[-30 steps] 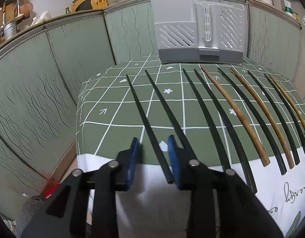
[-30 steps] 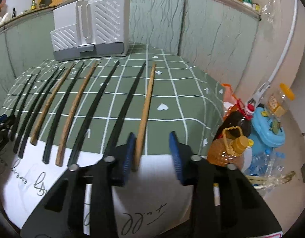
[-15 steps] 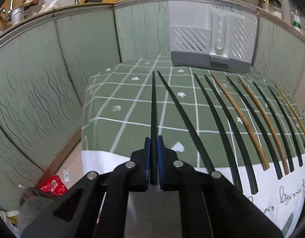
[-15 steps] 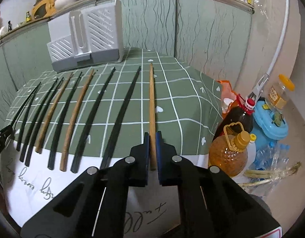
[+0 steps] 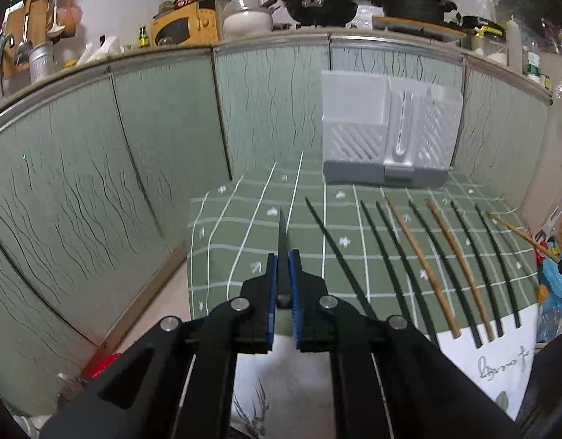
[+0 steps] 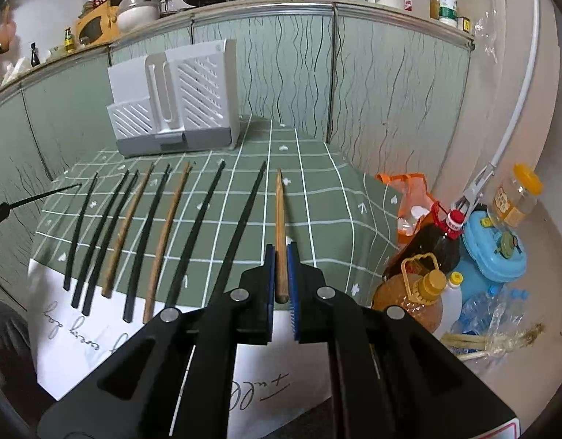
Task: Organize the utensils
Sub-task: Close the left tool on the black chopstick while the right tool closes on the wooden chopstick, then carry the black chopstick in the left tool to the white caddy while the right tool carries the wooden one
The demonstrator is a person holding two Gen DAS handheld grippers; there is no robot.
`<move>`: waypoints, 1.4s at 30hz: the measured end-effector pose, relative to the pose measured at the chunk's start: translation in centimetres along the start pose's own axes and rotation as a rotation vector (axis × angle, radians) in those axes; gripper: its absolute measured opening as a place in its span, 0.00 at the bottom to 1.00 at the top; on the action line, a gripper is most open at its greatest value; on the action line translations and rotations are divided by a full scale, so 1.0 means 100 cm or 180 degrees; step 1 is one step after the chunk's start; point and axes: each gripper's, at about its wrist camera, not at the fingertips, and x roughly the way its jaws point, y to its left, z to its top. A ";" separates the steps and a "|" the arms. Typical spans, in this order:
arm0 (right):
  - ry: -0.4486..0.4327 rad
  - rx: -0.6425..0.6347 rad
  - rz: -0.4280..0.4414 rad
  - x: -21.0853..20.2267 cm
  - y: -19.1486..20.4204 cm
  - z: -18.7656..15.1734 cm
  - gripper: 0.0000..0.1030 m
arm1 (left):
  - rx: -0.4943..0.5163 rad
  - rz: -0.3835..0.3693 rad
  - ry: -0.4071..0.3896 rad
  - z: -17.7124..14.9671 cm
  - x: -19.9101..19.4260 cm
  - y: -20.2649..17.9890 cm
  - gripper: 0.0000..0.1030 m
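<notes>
Your left claw (image 5: 283, 274) grips a black chopstick (image 5: 282, 234), your right claw (image 6: 280, 270) a wooden chopstick (image 6: 279, 219); the holder (image 6: 178, 109) looks unfilled and nine wait on the tabletop (image 6: 317, 197).

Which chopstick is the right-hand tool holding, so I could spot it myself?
Start at the white slotted utensil holder at the back of the green checked tablecloth. A row of chopsticks runs across the cloth before it. At the row's right end, the wooden chopstick sits pinched in the right gripper, light brown beside a black chopstick.
</notes>
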 end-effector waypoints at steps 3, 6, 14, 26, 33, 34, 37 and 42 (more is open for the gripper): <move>-0.0035 0.0026 0.0078 -0.007 -0.003 0.010 0.06 | 0.0055 -0.0054 -0.0019 0.011 -0.008 0.002 0.08; -0.0107 0.0014 0.0113 -0.015 -0.006 0.023 0.06 | 0.0084 -0.0170 -0.0038 0.024 -0.014 0.004 0.08; -0.0297 0.0001 0.0224 -0.037 -0.012 0.069 0.06 | 0.0260 -0.0354 -0.0091 0.062 -0.021 0.009 0.08; -0.0390 -0.0179 0.0552 -0.060 -0.014 0.130 0.06 | 0.0502 -0.1040 -0.0118 0.111 -0.029 0.007 0.08; -0.0418 -0.0303 0.0907 -0.065 -0.004 0.163 0.06 | 0.0580 -0.1302 -0.0299 0.138 -0.037 -0.007 0.08; -0.0428 -0.0320 0.0922 -0.066 -0.003 0.166 0.06 | 0.0590 -0.1362 -0.0325 0.143 -0.038 -0.011 0.08; -0.0471 -0.0408 0.1026 -0.069 0.004 0.180 0.06 | 0.0650 -0.1487 -0.0407 0.158 -0.039 -0.020 0.08; -0.0535 -0.0509 0.1098 -0.073 0.014 0.205 0.06 | 0.0731 -0.1690 -0.0559 0.186 -0.041 -0.036 0.08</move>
